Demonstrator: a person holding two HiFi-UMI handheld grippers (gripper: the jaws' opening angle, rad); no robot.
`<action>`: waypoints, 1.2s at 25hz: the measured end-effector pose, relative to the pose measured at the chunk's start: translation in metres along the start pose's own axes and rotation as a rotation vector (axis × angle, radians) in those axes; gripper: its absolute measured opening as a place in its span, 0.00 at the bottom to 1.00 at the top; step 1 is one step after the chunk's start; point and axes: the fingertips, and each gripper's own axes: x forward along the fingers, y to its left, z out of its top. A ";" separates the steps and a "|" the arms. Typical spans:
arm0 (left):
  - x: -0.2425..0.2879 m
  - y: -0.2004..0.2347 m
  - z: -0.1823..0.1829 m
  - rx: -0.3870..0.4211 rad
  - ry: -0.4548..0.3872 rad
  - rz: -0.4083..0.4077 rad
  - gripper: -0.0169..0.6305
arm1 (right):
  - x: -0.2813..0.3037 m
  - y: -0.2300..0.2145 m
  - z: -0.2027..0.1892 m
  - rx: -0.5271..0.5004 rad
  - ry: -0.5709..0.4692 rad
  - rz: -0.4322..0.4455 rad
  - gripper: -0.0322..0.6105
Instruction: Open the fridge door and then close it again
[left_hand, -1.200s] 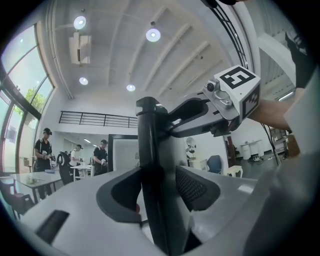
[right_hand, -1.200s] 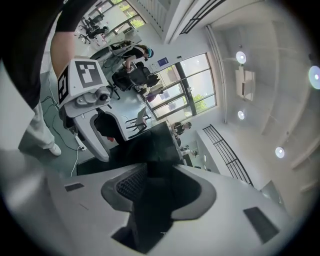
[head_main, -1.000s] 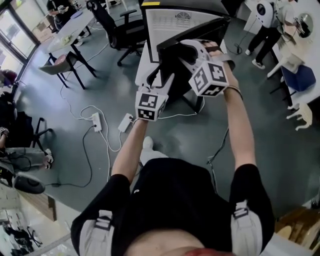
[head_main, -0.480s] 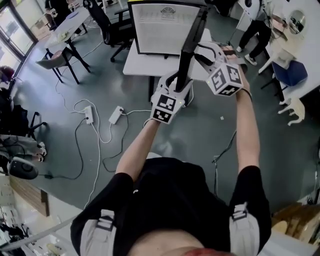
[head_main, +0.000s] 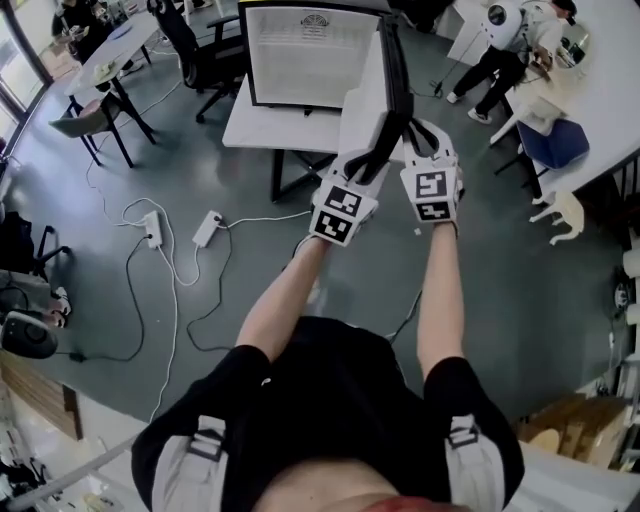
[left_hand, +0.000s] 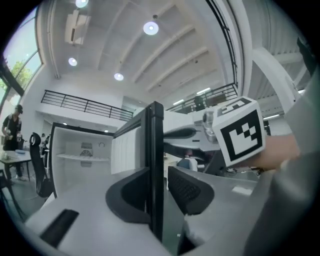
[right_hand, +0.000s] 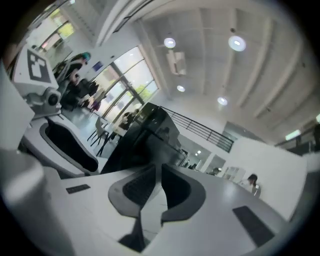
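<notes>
Floor, left of the left gripper (head_main: 365, 165): two white power strips (head_main: 152, 228) are lying near each other, with a white cable (head_main: 262, 218) running from one toward the gripper.

Farther left and beyond: a grey chair (head_main: 78, 125) is standing beside a long table (head_main: 115, 50). A black office chair (head_main: 195, 45) is standing just right of that table.

Right of the right gripper (head_main: 420, 135): a blue chair (head_main: 560, 145) is standing against a white table (head_main: 605, 85). A small white four-legged figure (head_main: 562, 212) is standing on the floor just below the chair. A person in a white top (head_main: 510, 40) is standing at that table's far end.
</notes>
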 end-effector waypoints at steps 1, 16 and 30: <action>-0.006 0.004 0.001 -0.027 -0.007 0.025 0.18 | -0.005 0.002 -0.004 0.099 -0.006 -0.016 0.08; -0.071 0.046 -0.043 -0.068 0.027 0.275 0.03 | -0.051 0.068 -0.095 0.793 -0.013 -0.082 0.05; -0.034 0.025 -0.041 -0.023 0.028 0.138 0.14 | -0.037 0.036 -0.074 0.721 -0.060 -0.079 0.05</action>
